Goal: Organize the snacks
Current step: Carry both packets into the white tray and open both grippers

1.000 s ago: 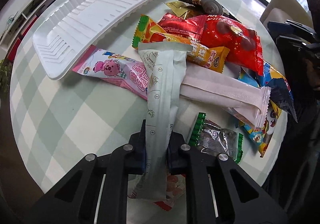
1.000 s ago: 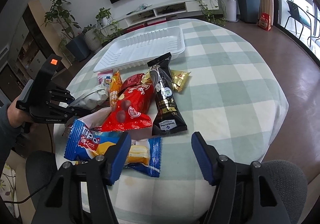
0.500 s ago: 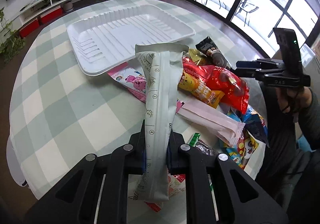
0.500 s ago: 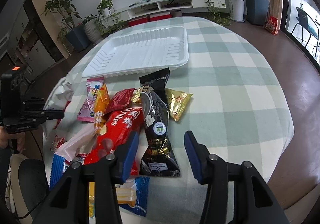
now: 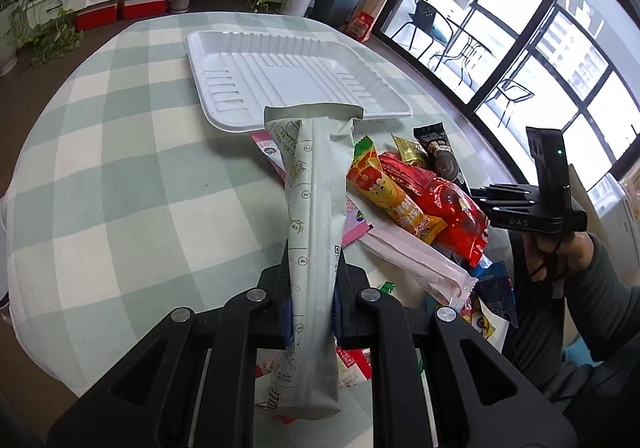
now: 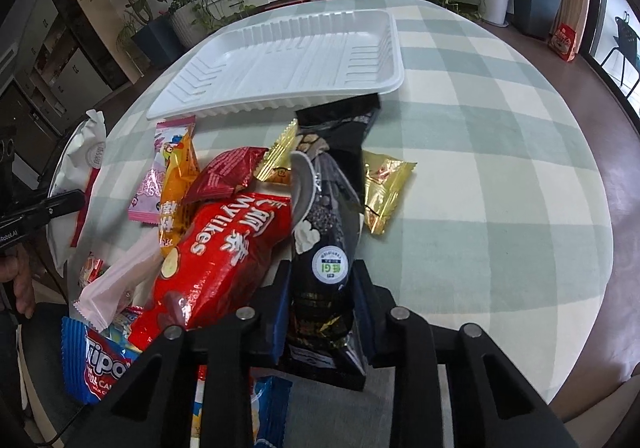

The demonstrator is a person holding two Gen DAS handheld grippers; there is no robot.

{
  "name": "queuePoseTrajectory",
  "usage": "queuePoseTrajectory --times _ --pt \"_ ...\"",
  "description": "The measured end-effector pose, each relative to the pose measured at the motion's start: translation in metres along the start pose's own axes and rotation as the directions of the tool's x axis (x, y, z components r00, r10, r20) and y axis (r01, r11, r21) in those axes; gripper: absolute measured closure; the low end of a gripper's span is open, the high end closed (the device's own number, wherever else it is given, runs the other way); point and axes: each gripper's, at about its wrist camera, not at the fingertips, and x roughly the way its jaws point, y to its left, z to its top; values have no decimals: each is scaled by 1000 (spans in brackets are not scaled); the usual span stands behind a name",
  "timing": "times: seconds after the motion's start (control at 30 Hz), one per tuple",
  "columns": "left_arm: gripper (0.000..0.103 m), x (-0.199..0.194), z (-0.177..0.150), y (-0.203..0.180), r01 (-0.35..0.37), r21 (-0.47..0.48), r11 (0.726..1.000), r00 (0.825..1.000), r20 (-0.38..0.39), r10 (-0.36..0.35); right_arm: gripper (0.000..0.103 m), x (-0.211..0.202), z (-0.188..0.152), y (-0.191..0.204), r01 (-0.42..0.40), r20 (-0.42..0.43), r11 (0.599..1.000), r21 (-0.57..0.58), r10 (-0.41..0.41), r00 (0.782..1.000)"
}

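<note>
- Checked cloth [image 6: 480, 152] covers the round table; white tray [image 6: 280, 60] sits at its far side.
- Left gripper [image 5: 312, 288] pinches a pale green packet [image 5: 314, 208] above the cloth.
- Right gripper [image 6: 320, 304], jaws just closing, clamps a black packet [image 6: 328, 232] on the cloth.
- Red "Mylikes" bag [image 6: 228, 248] and blue "Tipo" pack [image 6: 96, 364] lie beside it.

I read "Mylikes" on the red bag [image 6: 224, 248] | "Tipo" on the near-left blue pack [image 6: 100, 364] | "GI" on my black pouch's round sticker [image 6: 332, 266] | circled 2–5 on my pale-green packet [image 5: 312, 232] | "DAS" on my right gripper [image 5: 516, 222]
</note>
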Motion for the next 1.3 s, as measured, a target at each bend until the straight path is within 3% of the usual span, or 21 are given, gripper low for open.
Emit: queuePoseTrajectory --times 0.2,0.53,0.77,0.97,1.13,1.3 --pt "91 -5 0 -3 23 -34 999 999 43 -21 78 -6 -5 -6 -36 24 998 49 34 999" --pt "91 -27 25 13 65 -124 990 988 148 -46 79 -52 -2 -39 -83 154 981 175 56 987" --pt "91 -45 88 32 21 -147 989 975 221 12 79 -82 40 -81 -40 231 973 229 -15 973" --pt "91 -22 162 33 -13 -132 991 977 207 41 79 -96 112 -70 -44 304 985 165 -8 953" --pt "91 26 202 27 -35 -116 993 989 141 52 79 -54 164 -30 -52 230 998 40 42 972" --pt "91 72 219 38 -38 -150 988 994 96 53 79 4 183 -8 -28 108 999 -40 32 994"
